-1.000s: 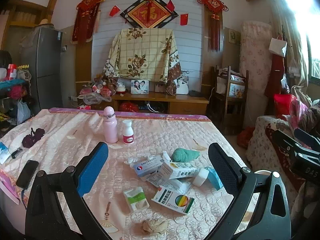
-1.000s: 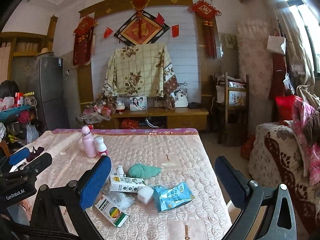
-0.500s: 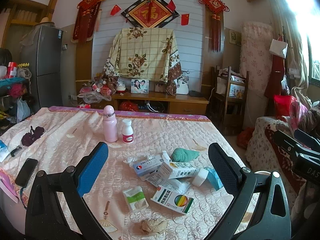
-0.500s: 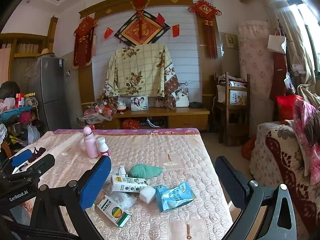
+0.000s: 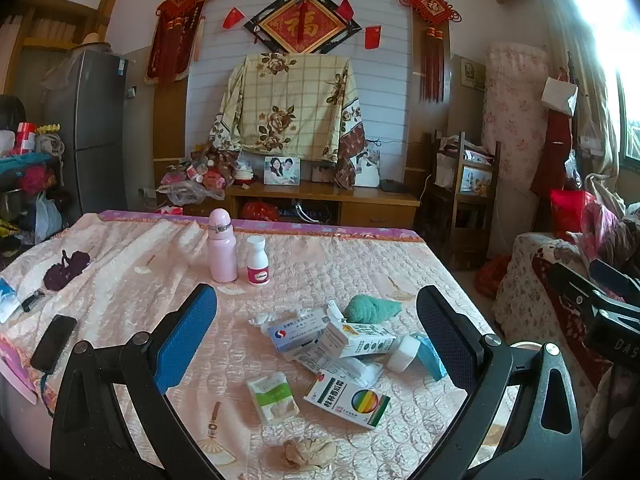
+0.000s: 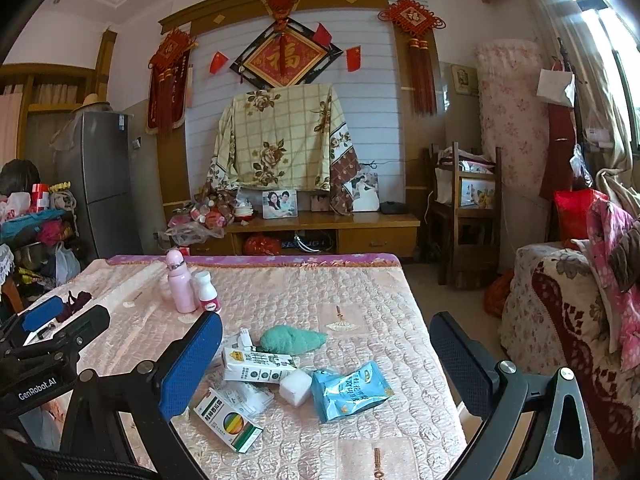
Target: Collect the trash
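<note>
A pile of trash lies on the pink quilted table (image 5: 320,264): a white milk carton (image 5: 362,340), a blue-and-white medicine box (image 5: 298,334), a rainbow-marked box (image 5: 348,400), a green-and-white packet (image 5: 273,396), a crumpled tissue (image 5: 308,452), a white cap (image 5: 403,354) and a teal cloth (image 5: 372,308). My left gripper (image 5: 316,344) is open above the pile. In the right wrist view my right gripper (image 6: 328,372) is open over the milk carton (image 6: 258,366), a blue foil packet (image 6: 348,390), a white cube (image 6: 295,387) and the rainbow box (image 6: 228,420).
A pink bottle (image 5: 222,246) and a small white bottle (image 5: 257,260) stand at the table's far side. A black phone (image 5: 54,342) lies at the left edge. A patterned sofa (image 6: 568,320) stands to the right. A wooden cabinet (image 5: 320,200) is behind the table.
Both views have shifted only slightly. Both grippers stay open and nothing on the table has moved.
</note>
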Tool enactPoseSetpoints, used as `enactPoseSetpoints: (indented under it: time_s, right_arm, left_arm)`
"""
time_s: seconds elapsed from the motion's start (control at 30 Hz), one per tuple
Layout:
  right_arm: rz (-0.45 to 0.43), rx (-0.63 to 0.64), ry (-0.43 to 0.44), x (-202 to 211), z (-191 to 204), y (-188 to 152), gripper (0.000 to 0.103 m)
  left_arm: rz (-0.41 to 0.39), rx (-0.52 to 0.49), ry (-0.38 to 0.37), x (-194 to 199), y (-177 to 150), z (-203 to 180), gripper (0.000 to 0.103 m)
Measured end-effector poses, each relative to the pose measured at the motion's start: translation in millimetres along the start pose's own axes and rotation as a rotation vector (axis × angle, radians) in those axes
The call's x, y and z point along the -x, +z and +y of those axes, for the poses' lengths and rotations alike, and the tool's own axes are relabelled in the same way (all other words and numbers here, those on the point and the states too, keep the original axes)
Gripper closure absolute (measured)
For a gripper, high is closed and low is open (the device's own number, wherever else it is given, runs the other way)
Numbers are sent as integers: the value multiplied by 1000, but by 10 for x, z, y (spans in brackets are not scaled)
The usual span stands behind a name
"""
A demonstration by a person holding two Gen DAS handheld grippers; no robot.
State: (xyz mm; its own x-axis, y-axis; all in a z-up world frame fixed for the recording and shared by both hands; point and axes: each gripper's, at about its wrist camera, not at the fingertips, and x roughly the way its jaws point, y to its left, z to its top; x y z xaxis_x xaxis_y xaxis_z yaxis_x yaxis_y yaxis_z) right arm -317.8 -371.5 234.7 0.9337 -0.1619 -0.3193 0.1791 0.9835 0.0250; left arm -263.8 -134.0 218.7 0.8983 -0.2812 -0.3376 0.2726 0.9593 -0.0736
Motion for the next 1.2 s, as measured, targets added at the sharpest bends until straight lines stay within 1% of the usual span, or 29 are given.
enactPoseSetpoints:
  time_s: [0.77,1.2]
  right_arm:
    - [26,6,4,-105,1,7,0]
    - [41,5,-1,-185,30,-60,0]
  left_arm:
    - [14,3,2,-56,-30,-17,3]
    - [23,6,-1,-90,-72,-28,3]
